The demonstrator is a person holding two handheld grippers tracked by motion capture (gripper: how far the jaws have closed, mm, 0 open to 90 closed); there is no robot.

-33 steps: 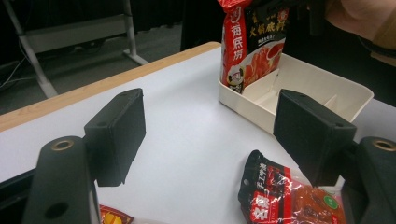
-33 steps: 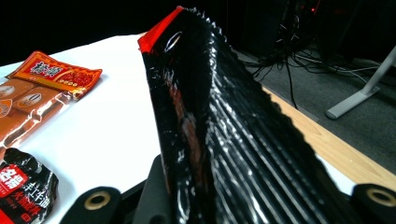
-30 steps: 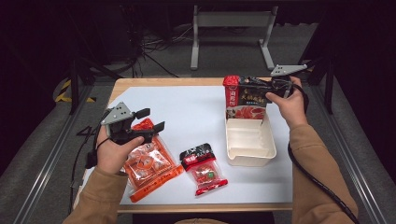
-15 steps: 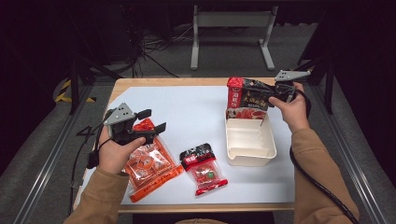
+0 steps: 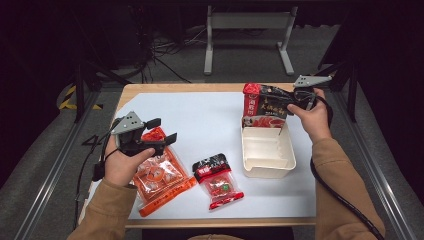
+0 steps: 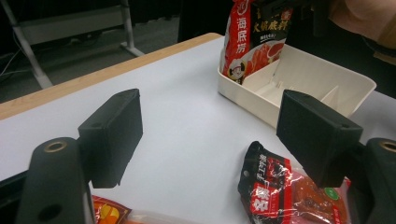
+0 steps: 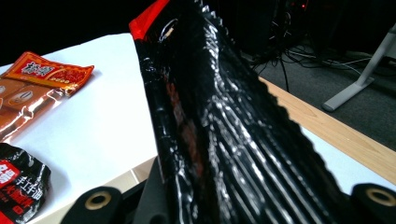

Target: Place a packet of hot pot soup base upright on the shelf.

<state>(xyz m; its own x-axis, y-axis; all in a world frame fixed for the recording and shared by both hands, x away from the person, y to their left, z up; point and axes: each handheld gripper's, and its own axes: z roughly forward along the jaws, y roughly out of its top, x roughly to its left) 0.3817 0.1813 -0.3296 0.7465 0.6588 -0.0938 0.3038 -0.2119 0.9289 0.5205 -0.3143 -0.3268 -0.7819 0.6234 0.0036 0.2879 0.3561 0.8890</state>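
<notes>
Pinching a black-and-red hotpot seasoning pouch (image 5: 264, 104) upright, the right gripper (image 5: 289, 98) holds it at the cream divided tray's (image 5: 267, 152) far end. Spread with nothing between them, the left gripper's (image 5: 161, 131) jaws hover over the orange packet (image 5: 161, 176); bare white tabletop (image 5: 210, 120) lies between.

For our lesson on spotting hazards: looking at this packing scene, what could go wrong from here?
1. The right claw grips the tall pouch by one edge; its bottom just meets the tray, so it may tip out on release.
2. The open left claw hovers over the orange pack and could snag it.
</notes>
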